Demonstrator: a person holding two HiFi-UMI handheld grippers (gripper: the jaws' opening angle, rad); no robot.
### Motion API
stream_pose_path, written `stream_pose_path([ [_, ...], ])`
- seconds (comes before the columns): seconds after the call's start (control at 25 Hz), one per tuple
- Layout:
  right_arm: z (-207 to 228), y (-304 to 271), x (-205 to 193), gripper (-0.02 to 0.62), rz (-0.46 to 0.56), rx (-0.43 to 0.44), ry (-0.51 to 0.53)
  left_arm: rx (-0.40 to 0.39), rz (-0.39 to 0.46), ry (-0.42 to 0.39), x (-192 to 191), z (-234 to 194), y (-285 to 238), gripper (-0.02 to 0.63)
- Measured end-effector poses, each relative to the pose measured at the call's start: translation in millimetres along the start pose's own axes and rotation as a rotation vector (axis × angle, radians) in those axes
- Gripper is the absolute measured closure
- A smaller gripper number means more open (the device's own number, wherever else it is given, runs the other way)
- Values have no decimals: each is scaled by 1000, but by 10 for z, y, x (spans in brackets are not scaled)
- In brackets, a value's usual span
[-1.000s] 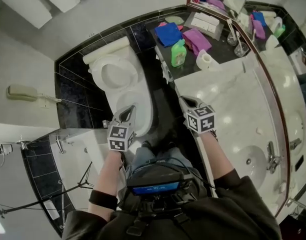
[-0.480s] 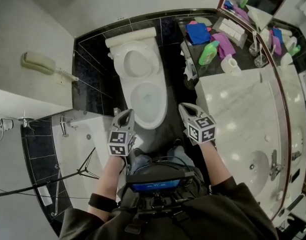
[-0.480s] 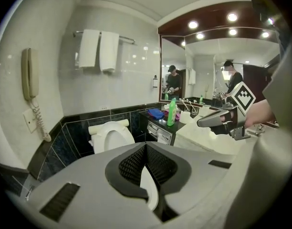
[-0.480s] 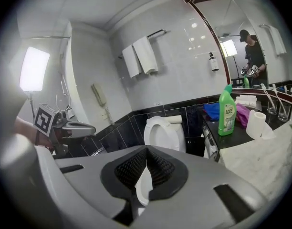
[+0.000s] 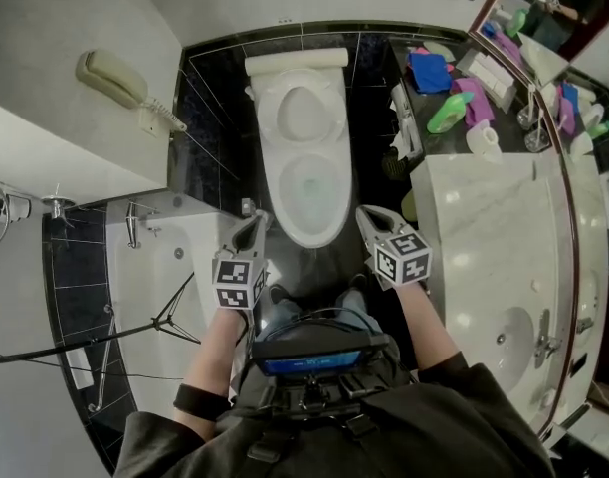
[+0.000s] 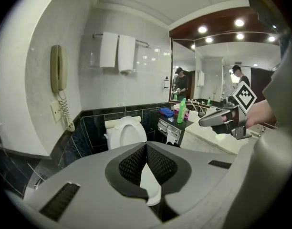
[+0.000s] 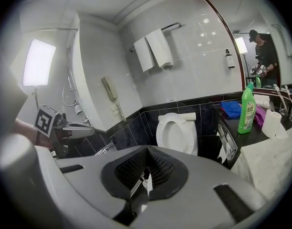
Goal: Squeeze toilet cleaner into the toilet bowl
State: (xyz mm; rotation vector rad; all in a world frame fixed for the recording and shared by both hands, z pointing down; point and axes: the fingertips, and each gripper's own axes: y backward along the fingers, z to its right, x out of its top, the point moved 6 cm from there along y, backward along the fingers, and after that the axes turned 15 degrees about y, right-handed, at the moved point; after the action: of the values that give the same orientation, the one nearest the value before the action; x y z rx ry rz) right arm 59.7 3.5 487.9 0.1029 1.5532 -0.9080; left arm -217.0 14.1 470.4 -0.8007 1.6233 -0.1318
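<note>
The toilet (image 5: 306, 167), lid up, now lies dead ahead, no longer off left; left claw (image 5: 254, 222) and right claw (image 5: 370, 213) are both clenched, empty; the bottle (image 5: 448, 114) stands on the dark counter (image 5: 431, 137) to its right, well apart from both; this fits a fetch to come or a bottle put back.

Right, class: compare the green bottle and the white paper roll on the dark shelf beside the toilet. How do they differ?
The green bottle is tall and narrow; the paper roll is short and squat. The bottle is bright green with a label; the roll is plain white. Both stand side by side on the dark shelf.
</note>
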Motion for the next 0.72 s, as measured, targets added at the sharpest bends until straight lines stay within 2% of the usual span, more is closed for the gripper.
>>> stream_pose_path([
  [0.36, -101, -39, 7, 594, -34, 3, 23, 23, 18, 32, -28, -160, 167, 600],
  [0.72, -115, 5, -52, 594, -58, -8, 45, 16, 21, 35, -38, -134, 147, 600],
])
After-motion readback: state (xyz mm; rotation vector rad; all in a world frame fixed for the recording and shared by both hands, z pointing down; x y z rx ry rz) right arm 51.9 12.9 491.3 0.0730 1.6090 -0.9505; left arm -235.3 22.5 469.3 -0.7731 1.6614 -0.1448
